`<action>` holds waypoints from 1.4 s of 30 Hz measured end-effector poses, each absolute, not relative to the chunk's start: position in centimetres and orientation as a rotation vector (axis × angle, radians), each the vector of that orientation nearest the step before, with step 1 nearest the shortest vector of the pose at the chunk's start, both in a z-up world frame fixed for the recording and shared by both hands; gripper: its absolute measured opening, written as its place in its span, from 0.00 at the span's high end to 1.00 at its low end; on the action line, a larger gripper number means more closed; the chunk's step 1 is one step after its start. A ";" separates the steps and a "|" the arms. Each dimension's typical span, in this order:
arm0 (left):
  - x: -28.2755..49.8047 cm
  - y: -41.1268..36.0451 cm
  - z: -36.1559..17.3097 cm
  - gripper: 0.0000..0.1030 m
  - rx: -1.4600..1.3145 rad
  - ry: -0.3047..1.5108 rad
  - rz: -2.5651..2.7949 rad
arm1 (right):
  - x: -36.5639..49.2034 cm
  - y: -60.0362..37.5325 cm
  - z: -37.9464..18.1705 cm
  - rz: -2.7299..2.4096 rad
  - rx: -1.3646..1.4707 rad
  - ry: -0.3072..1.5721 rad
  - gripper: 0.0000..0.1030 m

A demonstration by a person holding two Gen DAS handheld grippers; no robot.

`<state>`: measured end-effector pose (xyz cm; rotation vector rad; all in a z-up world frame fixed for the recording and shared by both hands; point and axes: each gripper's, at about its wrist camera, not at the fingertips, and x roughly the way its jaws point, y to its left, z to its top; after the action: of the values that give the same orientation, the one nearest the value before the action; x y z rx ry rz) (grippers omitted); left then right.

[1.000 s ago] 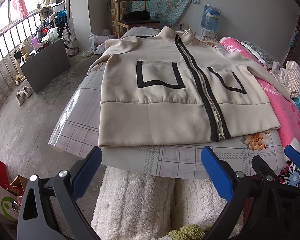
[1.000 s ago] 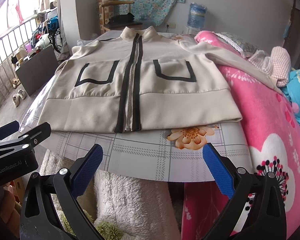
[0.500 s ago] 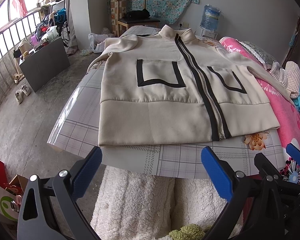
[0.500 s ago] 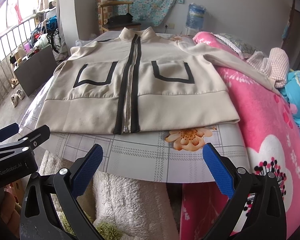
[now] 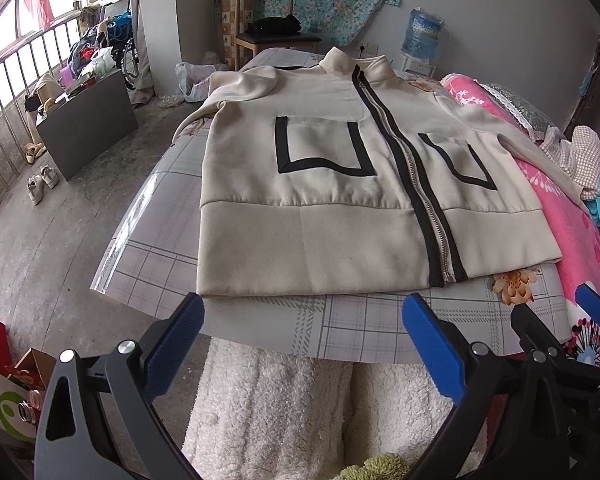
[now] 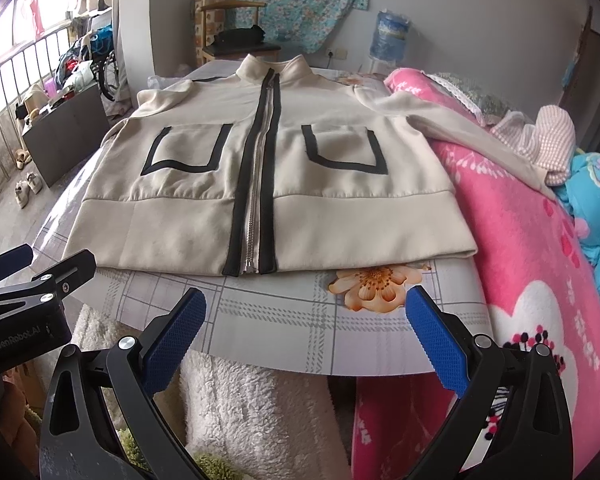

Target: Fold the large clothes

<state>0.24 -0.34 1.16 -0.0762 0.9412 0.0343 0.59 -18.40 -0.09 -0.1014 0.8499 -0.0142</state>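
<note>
A cream zip-up jacket [image 5: 340,184] [image 6: 268,176] with black pocket trim lies flat, front up, on the checked table [image 5: 340,324] [image 6: 284,328], collar at the far end. Its right sleeve [image 6: 460,120] trails onto the pink blanket. My left gripper [image 5: 302,344] is open, hanging short of the near table edge below the jacket's hem. My right gripper [image 6: 306,334] is open too, over the near table edge beside a printed flower. Neither holds anything. The right gripper's fingers [image 5: 596,312] show at the left view's right edge, and the left gripper's body [image 6: 32,280] at the right view's left edge.
A pink blanket [image 6: 540,264] with a checked cloth [image 6: 552,140] lies right of the table. A white fleece [image 5: 284,408] sits below the near edge. Beyond are a wooden chair [image 5: 272,20], water jug [image 5: 424,36], grey cabinet [image 5: 88,120] and shoes [image 5: 40,184].
Both views have crept slightly forward and up toward the table; the jacket lies unmoved. Both grippers stay open.
</note>
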 end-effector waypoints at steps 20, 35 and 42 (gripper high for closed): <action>7.7 4.9 -2.5 0.05 -0.078 0.991 0.107 | 8.8 -14.5 -0.1 0.052 -0.210 0.833 0.07; 18.1 17.9 1.2 0.05 -0.273 0.823 -0.082 | 21.7 -5.2 1.4 0.405 -0.258 0.775 0.07; 23.5 29.6 -3.7 0.06 -0.694 0.864 0.052 | 24.0 -2.3 0.5 0.463 -0.280 0.815 0.07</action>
<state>23.55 29.62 -3.69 -0.6942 0.8638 0.0524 23.98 -2.29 0.52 -0.2796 0.8152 0.4628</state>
